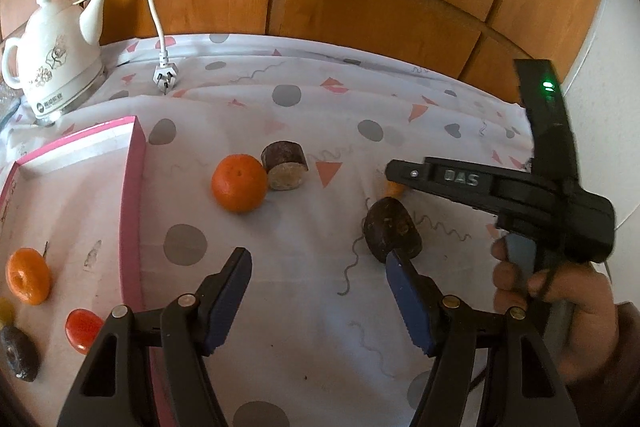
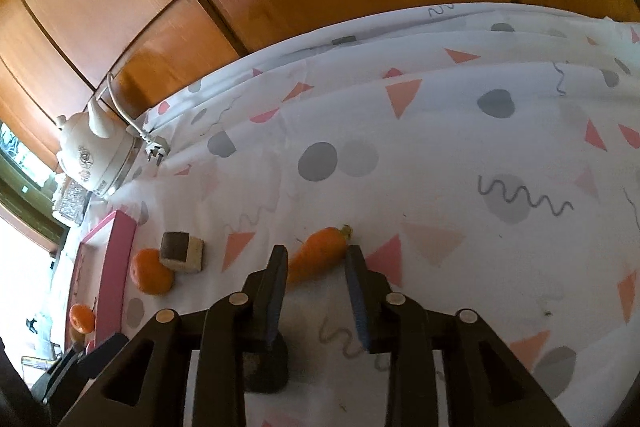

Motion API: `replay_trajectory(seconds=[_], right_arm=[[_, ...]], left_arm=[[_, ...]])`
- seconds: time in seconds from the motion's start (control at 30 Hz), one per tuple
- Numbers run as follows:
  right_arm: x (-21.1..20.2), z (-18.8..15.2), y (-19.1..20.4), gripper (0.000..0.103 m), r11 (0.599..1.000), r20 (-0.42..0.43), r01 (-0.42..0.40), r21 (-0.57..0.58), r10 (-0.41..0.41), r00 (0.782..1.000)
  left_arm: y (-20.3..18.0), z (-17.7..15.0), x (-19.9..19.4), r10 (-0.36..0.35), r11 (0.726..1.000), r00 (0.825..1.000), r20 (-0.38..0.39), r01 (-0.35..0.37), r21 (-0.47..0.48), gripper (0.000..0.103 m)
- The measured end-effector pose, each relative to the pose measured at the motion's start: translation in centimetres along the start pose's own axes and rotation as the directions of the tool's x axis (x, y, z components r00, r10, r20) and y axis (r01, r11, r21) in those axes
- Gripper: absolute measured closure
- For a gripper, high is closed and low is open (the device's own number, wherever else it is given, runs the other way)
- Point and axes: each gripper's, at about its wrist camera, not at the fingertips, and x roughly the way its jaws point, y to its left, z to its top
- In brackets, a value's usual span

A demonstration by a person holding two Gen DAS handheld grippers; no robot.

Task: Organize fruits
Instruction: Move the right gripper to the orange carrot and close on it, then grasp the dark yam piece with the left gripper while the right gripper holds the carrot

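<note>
Left wrist view: left gripper [image 1: 318,301] hangs over the white patterned tablecloth [image 1: 288,307] w/ jaws well apart, nothing btwn them. Pink-walled shallow cardboard tray [image 1: 134,187] sits to its left; inside lie a small orange mandarin w/ stem [image 1: 28,281], a glossy red piece [image 1: 82,329] and a dark wrinkled piece [image 1: 18,357]. Loose on the cloth: round orange mandarin [image 1: 239,183], dimpled skin, touching a dark brown short cylinder w/ pale cut face [image 1: 285,165]; a second dark brown cylinder [image 1: 390,227] lies just ahead of the left gripper's right finger, close but contact unclear. Right gripper [image 1: 394,175] comes in from the right, held by a hand [image 1: 532,291], tips over a sliver of orange. White ceramic kettle [image 1: 56,63] and its unplugged cord [image 1: 154,15] at the back, wood panels behind.

Right wrist view: right gripper [image 2: 316,257] jaws narrow but apart, not clamped on anything. Smooth tapered orange carrot [image 2: 320,255] lies on the cloth just beyond the tips, in the gap's line; long axis slants across the jaws, green-stub top up-right nr the right finger, thin end down-left behind the left finger. Judgement: right hand is far nearer the carrot; jaws look too narrow for it as it lies, so widen or turn to straddle it. Tray is well off to the left.
</note>
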Motion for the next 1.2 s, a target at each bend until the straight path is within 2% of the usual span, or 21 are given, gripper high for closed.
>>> replay_trajectory(seconds=[0.17,0.23,0.33,0.57,0.73,0.97,1.13,1.2], right_arm=[[0.9,0.4,0.9,0.073,0.998,0.001,0.056,-0.025,-0.056,0.998],[1.1,0.4,1.4,0.078,0.994,0.009,0.096,-0.054,-0.096,0.995],[0.9,0.2,1.5,0.078,0.990,0.011,0.108,-0.087,-0.107,0.994],[-0.7,0.2,-1.5,0.078,0.980,0.036,0.195,-0.049,-0.193,0.980],[-1.2,-0.1,-2.1,0.078,0.973,0.039,0.215,-0.086,-0.212,0.976],[-1.2,0.0,-2.6,0.077,0.979,0.013,0.178,-0.099,-0.177,0.984],[-1.1,0.0,-2.6,0.076,0.978,0.011,0.179,-0.111,-0.179,0.984],[-1.1,0.1,-2.5,0.076,0.976,0.010,0.182,-0.116,-0.182,0.983]], left_arm=[[0.3,0.1,0.1,0.004,1.000,1.000,-0.003,-0.004,-0.008,0.033],[0.3,0.1,0.1,0.003,1.000,1.000,-0.003,-0.003,-0.007,0.033],[0.2,0.2,0.3,-0.008,1.000,1.000,-0.009,0.008,-0.009,0.033],[-0.7,0.6,1.2,-0.033,0.999,0.999,-0.022,0.033,-0.006,0.033],[-1.8,1.1,2.0,-0.062,0.998,0.998,-0.027,0.063,0.005,0.033],[-4.1,1.3,3.6,-0.063,0.995,0.997,-0.046,0.066,0.070,0.034],[-4.4,1.6,4.7,-0.067,0.995,0.996,-0.059,0.070,0.064,0.034],[-4.5,1.6,5.4,-0.057,0.996,0.996,-0.073,0.062,0.071,0.037]])
